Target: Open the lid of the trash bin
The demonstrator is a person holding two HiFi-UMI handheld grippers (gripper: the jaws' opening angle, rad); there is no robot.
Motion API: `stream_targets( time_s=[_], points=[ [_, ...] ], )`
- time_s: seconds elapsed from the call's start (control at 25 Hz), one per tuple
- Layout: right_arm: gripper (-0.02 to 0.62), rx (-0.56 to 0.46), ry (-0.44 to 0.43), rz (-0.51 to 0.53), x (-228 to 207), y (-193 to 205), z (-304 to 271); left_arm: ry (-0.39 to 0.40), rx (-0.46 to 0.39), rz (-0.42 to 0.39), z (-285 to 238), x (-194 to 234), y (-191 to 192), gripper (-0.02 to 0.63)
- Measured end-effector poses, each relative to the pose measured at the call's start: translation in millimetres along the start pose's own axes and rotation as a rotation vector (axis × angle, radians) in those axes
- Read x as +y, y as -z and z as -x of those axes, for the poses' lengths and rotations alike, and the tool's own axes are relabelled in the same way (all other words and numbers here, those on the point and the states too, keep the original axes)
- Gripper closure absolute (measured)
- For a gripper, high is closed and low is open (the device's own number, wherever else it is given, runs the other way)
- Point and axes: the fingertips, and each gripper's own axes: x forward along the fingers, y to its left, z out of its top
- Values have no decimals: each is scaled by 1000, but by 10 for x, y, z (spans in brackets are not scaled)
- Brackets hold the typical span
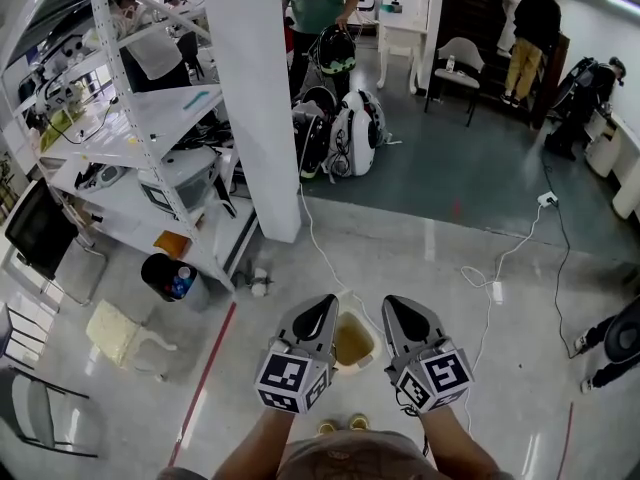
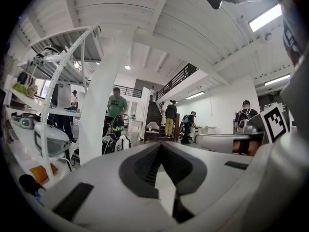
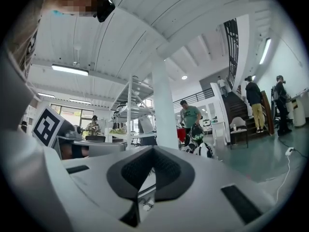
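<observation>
In the head view a small cream trash bin (image 1: 353,344) stands on the floor just ahead of my feet. Its top shows a tan-brown surface, and I cannot tell whether that is a lid or the inside. My left gripper (image 1: 322,308) and right gripper (image 1: 398,308) are held side by side above the bin, one on each side, both well clear of it. Both are shut with nothing in them. The two gripper views look level across the room, where the left gripper (image 2: 160,145) and right gripper (image 3: 153,149) show jaw tips meeting; the bin is not in them.
A white pillar (image 1: 260,98) rises ahead, with white shelving (image 1: 150,148) to its left. A black bin (image 1: 165,276) holding a blue bottle and a cream chair (image 1: 118,333) stand on the left. White cables (image 1: 500,268) trail over the floor at right. People stand farther back.
</observation>
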Motion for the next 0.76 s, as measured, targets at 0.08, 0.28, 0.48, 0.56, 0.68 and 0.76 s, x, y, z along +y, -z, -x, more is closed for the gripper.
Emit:
stream_targets(
  time_s=[0.08,0.28,0.48,0.56,0.68,0.76],
  points=[
    [572,5,-7,0,0,10,-10,1,5,0,-9,-4,11,619],
    [572,21,-21,4,-13,63,-35,1,17,-1,-44,0,52,619],
    [572,33,-29,5,-37,82,-43,1,29,0,-69,-23,97,620],
    [572,34,-33,3,-57,120,-42,1,33,1,-83,-33,127,619],
    [572,35,-35,3,-82,189,-49,0,35,0,-107,-31,192,619],
    [572,36,-36,3,-100,235,-56,0,36,-1,-124,-25,232,620]
  ],
)
